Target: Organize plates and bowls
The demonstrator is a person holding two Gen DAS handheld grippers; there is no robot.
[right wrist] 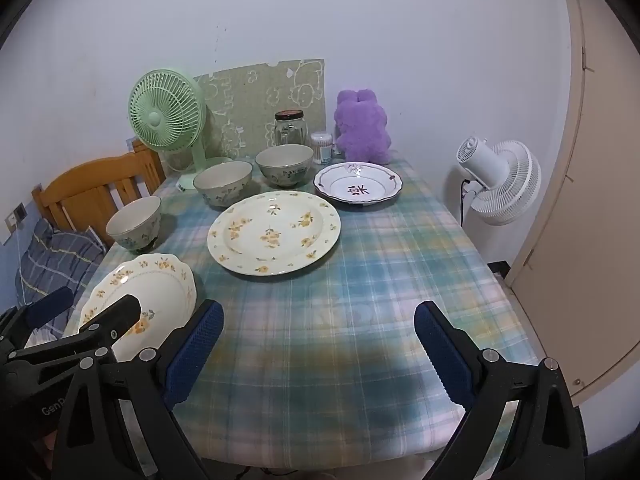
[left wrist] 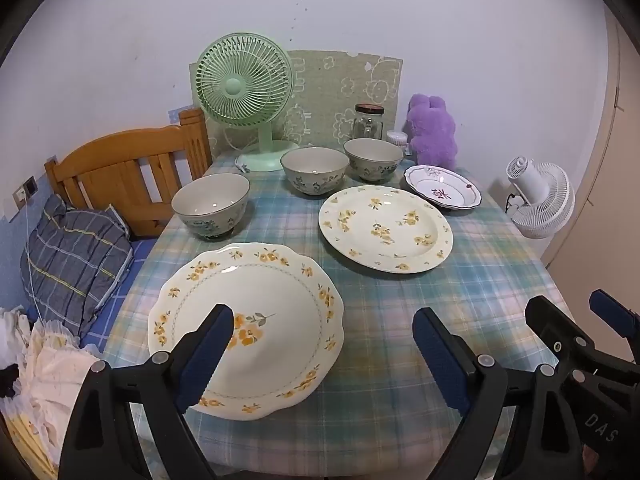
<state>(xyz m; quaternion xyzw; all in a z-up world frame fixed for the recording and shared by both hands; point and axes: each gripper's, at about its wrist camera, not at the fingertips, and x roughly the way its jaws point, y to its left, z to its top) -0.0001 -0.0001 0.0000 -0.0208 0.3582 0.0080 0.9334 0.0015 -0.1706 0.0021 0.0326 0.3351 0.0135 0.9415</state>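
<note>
Plates (left wrist: pixel 386 227) and bowls (left wrist: pixel 211 204) sit upright, round, openings facing up.

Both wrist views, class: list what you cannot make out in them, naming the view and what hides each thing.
- Scalloped plate: in the left wrist view the left gripper covers part of its near rim; in the right wrist view both grippers hide its near half.
- Small tub: left wrist view, mostly behind a bowl and the purple plush toy.
- Table near edge: cut off by the right gripper.
</note>
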